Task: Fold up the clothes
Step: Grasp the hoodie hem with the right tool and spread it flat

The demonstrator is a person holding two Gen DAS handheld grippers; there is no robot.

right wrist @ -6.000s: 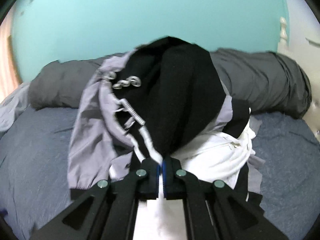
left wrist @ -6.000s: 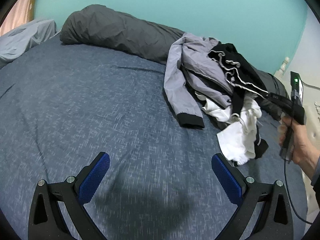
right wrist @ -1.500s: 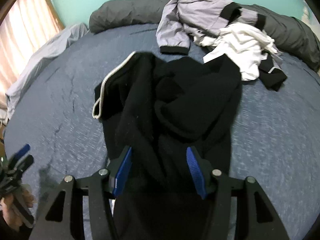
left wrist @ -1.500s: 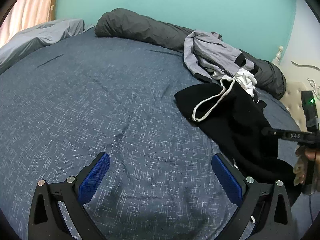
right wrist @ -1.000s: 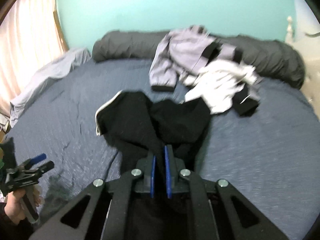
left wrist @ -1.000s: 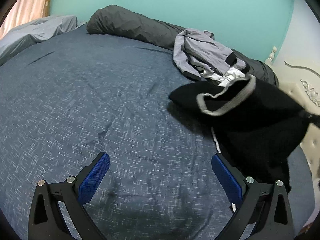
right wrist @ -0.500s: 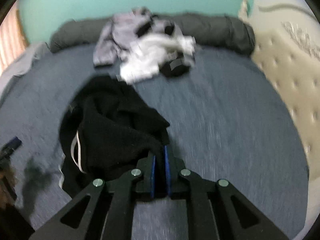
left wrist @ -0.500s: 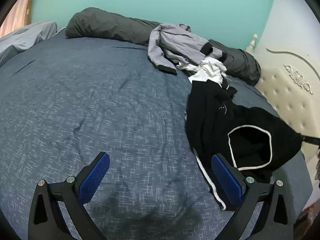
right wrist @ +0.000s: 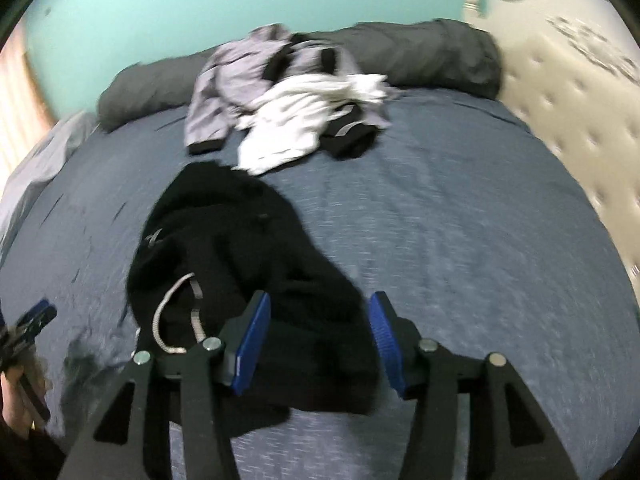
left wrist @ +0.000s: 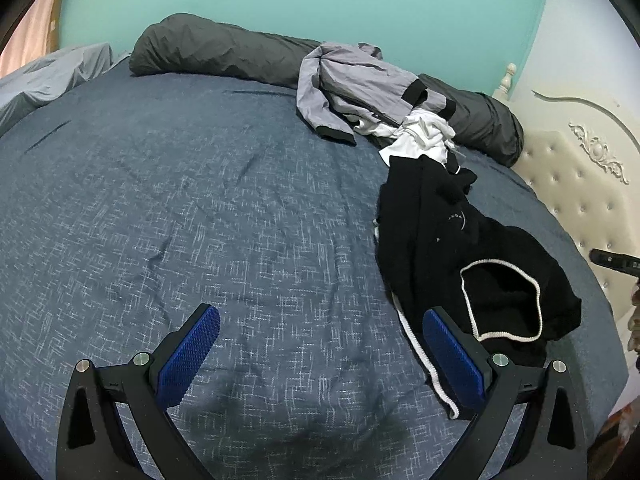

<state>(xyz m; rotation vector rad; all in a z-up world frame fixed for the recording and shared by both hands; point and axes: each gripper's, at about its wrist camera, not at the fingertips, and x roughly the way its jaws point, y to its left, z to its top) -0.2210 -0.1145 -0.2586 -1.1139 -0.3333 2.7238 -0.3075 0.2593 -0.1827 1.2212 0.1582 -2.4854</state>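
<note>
The right gripper (right wrist: 318,336) has its jaws opening around the black hoodie (right wrist: 240,248), now crumpled on the bed (right wrist: 460,220) apart from the other clothes (right wrist: 288,116), likely for spreading, while the left gripper (left wrist: 320,350) hovers spread, holding nothing, hoodie just right of its jaws.

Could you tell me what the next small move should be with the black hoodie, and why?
Probably spread it flat: the hoodie lies crumpled on the bed, the right gripper is opening over its edge, and the left gripper is open and empty nearby.
</note>
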